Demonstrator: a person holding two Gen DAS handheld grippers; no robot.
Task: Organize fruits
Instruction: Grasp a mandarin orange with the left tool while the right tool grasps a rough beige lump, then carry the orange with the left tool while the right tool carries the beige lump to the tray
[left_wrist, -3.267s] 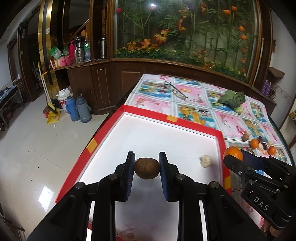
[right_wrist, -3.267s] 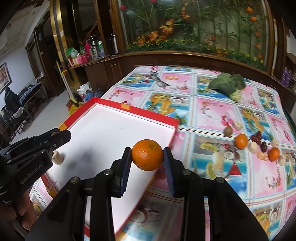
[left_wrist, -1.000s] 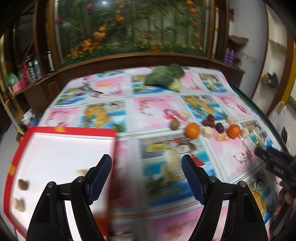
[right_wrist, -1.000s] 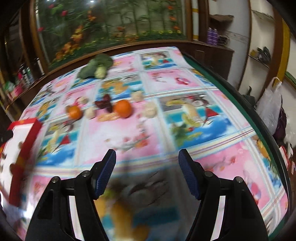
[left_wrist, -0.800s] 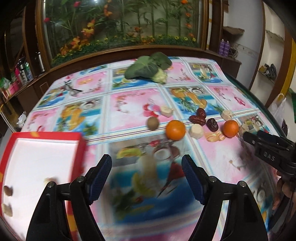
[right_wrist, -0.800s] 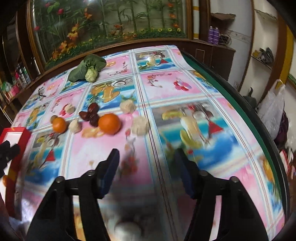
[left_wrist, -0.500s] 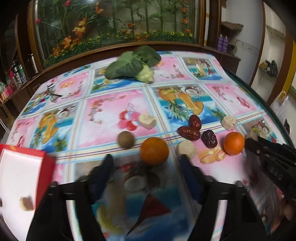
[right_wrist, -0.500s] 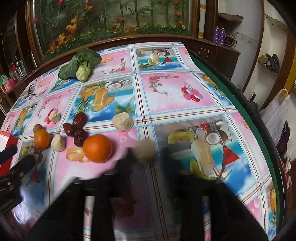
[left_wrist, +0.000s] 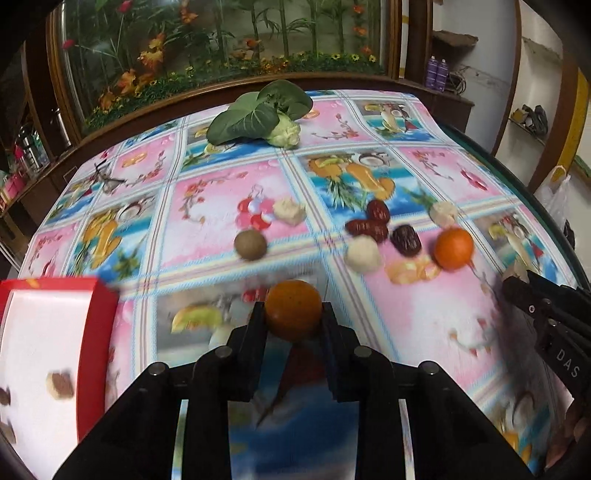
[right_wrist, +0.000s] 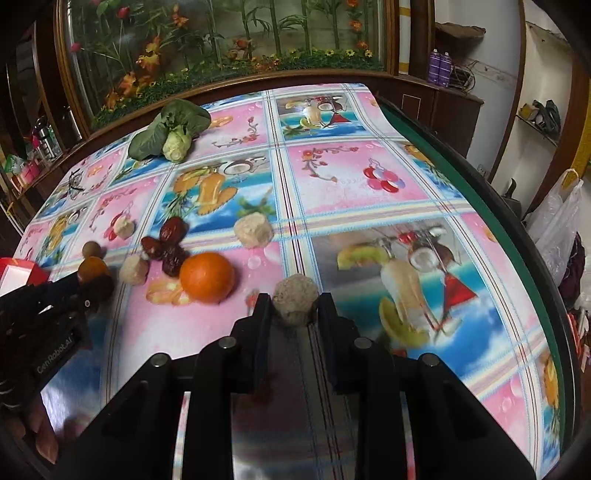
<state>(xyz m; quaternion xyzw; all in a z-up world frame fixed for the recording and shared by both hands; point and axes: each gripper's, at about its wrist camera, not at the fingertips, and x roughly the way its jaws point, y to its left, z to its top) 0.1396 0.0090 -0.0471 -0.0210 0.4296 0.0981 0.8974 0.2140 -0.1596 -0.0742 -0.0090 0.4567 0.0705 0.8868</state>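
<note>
My left gripper (left_wrist: 293, 319) is shut on an orange (left_wrist: 293, 309) low over the patterned tablecloth. My right gripper (right_wrist: 294, 310) is shut on a pale beige fruit chunk (right_wrist: 295, 301). Loose on the cloth lie a second orange (left_wrist: 453, 248), also in the right wrist view (right_wrist: 207, 277), dark red dates (left_wrist: 369, 223), a brown round fruit (left_wrist: 250, 244), other pale chunks (left_wrist: 364, 254) and orange peel (left_wrist: 412, 271). The red-rimmed white tray (left_wrist: 101, 332) at the left holds a few small pieces (left_wrist: 61, 384).
A leafy green vegetable (left_wrist: 258, 114) lies at the far side of the table. The table's green edge (right_wrist: 491, 214) runs along the right, with a white plastic bag (right_wrist: 557, 221) beyond it. A wooden cabinet with a plant display stands behind.
Both grippers have swung from the tray to the fruit pile, moved in and closed, the left on an orange, the right on a pale chunk. Earlier they held a brown fruit and an orange.
</note>
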